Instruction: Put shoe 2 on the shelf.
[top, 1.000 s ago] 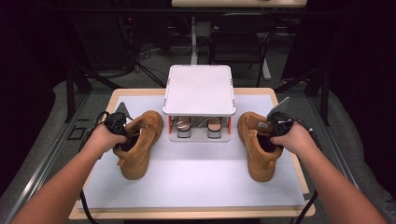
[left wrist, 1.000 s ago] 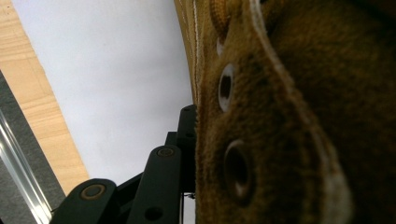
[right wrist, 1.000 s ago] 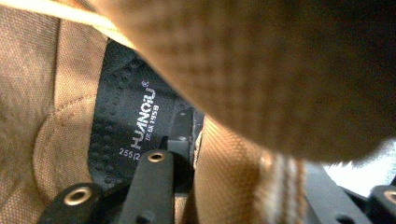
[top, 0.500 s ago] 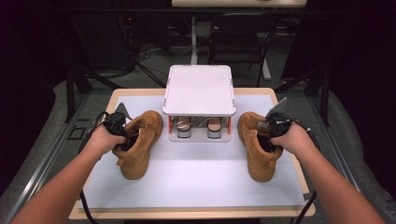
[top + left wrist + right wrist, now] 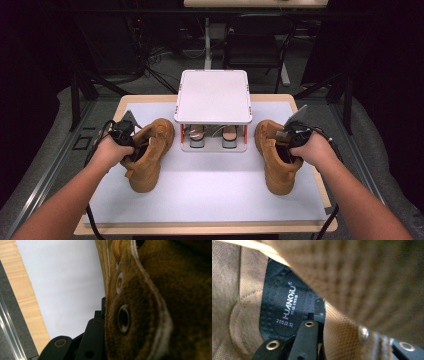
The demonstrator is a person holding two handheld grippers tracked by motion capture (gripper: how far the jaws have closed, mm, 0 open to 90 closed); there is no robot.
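From above, my left gripper (image 5: pixel 131 142) and right gripper (image 5: pixel 289 145) have just been closing, each clamped on a tan boot's collar: left boot (image 5: pixel 148 157) and right boot (image 5: pixel 276 160) flank the white shoe rack (image 5: pixel 213 96) on the tabletop (image 5: pixel 210 200). Left gripper view: fingers (image 5: pixel 93 335) pinch the suede eyelet flap. Right gripper view: one finger (image 5: pixel 305 337) sits inside, above the black insole (image 5: pixel 279 310).
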